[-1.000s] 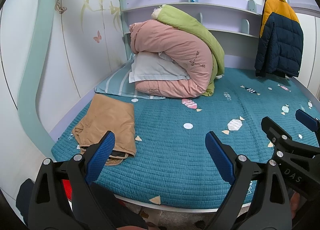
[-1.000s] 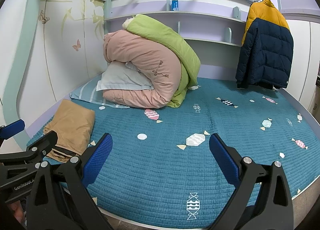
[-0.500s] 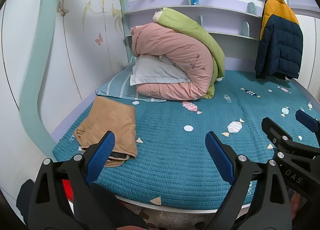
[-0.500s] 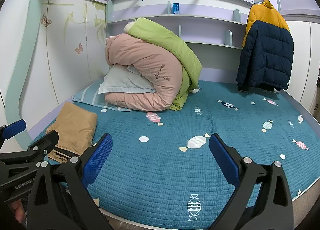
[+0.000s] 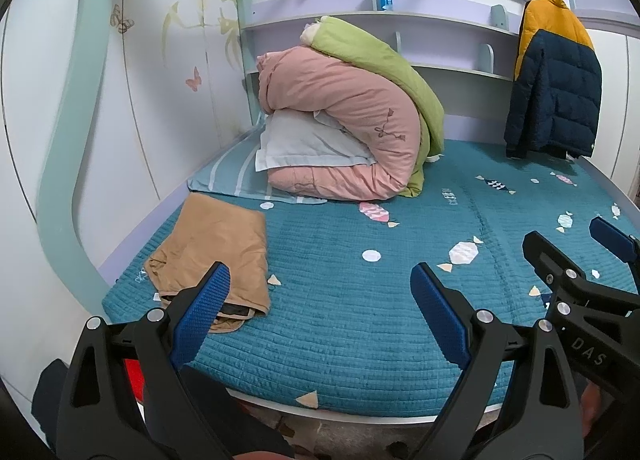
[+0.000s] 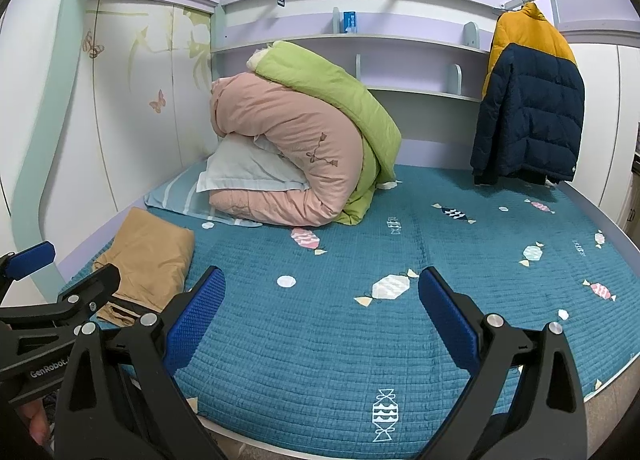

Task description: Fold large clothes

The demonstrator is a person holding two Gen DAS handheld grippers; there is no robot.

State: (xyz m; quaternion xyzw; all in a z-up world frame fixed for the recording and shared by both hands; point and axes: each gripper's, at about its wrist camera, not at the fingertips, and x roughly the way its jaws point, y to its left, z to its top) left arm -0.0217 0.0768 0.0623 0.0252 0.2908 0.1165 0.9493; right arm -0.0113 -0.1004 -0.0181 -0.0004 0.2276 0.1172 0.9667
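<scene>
Tan garment lies folded left of the quilt pile, both the left gripper and right gripper gape empty, so folding looks done, unless the jacket awaits.

A bed with a teal quilted cover filled the room. At its far left lay a pile of pink and green duvets. Lilac shelves ran along the far wall, and butterfly-decorated panels lined the left wall.

Folded tan garment on teal bed
</scene>
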